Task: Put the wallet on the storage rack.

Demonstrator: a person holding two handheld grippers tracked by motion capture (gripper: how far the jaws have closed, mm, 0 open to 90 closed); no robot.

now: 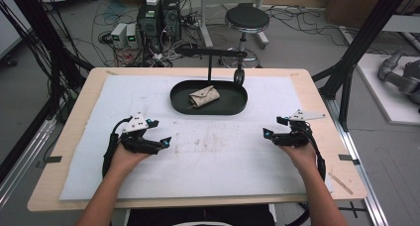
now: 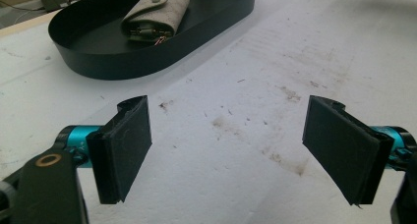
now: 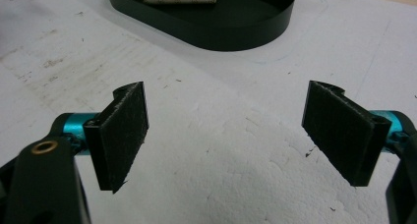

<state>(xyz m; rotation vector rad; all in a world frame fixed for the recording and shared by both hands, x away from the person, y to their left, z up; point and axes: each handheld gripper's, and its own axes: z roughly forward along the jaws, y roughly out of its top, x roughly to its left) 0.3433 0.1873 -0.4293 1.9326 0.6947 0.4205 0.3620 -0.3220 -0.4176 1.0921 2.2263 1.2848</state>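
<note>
**Two grippers at rest, jaws spread**

Two grippers sit in your hands over the white-covered surface. Your left gripper and right gripper both have their jaws spread wide, pinching nothing. Ahead of both sets of jaws lies the black oval tray; inside it rests a small beige pouch, well apart from either gripper.
</note>
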